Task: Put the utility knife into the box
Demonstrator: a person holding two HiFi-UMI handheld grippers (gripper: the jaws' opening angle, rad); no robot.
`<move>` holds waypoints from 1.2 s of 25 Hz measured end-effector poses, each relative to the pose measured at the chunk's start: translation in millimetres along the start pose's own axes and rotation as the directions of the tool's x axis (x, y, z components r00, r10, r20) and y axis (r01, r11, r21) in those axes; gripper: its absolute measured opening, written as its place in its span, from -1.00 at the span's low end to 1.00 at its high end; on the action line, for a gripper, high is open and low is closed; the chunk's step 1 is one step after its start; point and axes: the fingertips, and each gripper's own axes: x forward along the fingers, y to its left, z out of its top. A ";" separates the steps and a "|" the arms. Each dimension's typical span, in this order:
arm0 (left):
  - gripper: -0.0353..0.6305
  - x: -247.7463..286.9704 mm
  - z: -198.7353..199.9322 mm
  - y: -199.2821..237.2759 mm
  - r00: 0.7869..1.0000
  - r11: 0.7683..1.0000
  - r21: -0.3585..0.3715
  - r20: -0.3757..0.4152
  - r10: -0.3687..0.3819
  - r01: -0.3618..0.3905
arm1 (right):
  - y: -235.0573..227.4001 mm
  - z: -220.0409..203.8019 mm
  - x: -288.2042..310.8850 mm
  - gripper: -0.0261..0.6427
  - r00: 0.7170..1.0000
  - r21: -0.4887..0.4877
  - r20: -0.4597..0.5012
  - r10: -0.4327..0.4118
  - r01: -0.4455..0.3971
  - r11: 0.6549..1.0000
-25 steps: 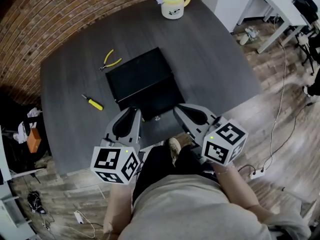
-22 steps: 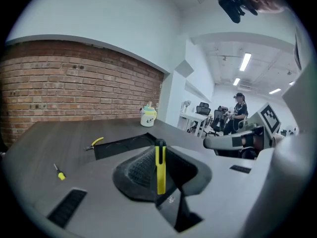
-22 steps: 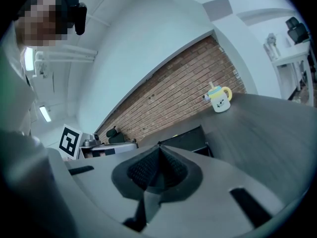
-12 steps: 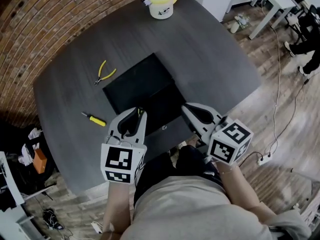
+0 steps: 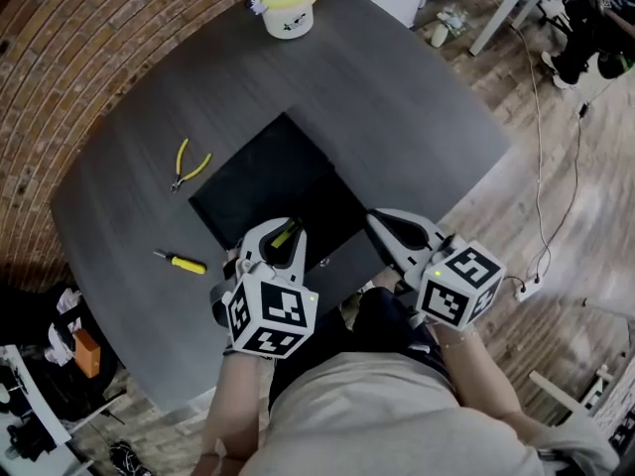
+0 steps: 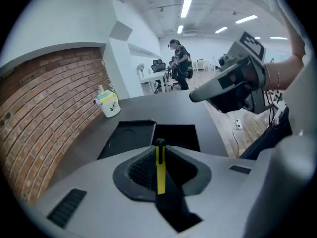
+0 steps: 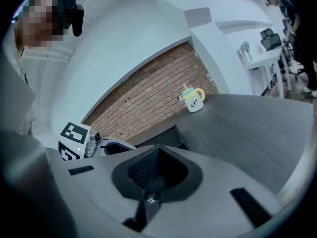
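The utility knife (image 5: pixel 286 234), yellow and black, is clamped upright between the jaws of my left gripper (image 5: pixel 281 228), which is shut on it. In the left gripper view the knife (image 6: pixel 160 167) stands as a thin yellow strip, with the open black box (image 6: pixel 148 135) just ahead and below. The box (image 5: pixel 263 177) lies open in the middle of the dark table, and the left gripper hovers at its near edge. To the right of the box, my right gripper (image 5: pixel 385 223) is shut with nothing in it; in the right gripper view the gripper (image 7: pixel 157 150) points over the table.
Yellow pliers (image 5: pixel 189 165) and a yellow-handled screwdriver (image 5: pixel 181 261) lie left of the box. A pale mug (image 5: pixel 286 6) stands at the table's far edge. A brick wall runs along the left. A person (image 6: pixel 179 63) stands far off in the room.
My left gripper has shifted right toward the box's near edge with the knife, and its marker cube has rolled to face upward. The right gripper has barely moved.
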 end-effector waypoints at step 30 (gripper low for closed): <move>-0.66 96.6 -41.6 -53.8 0.942 0.965 0.105 -0.267 -0.205 0.240 | -23.0 -24.3 -25.6 -0.90 0.996 0.123 0.018 -0.089 0.087 0.989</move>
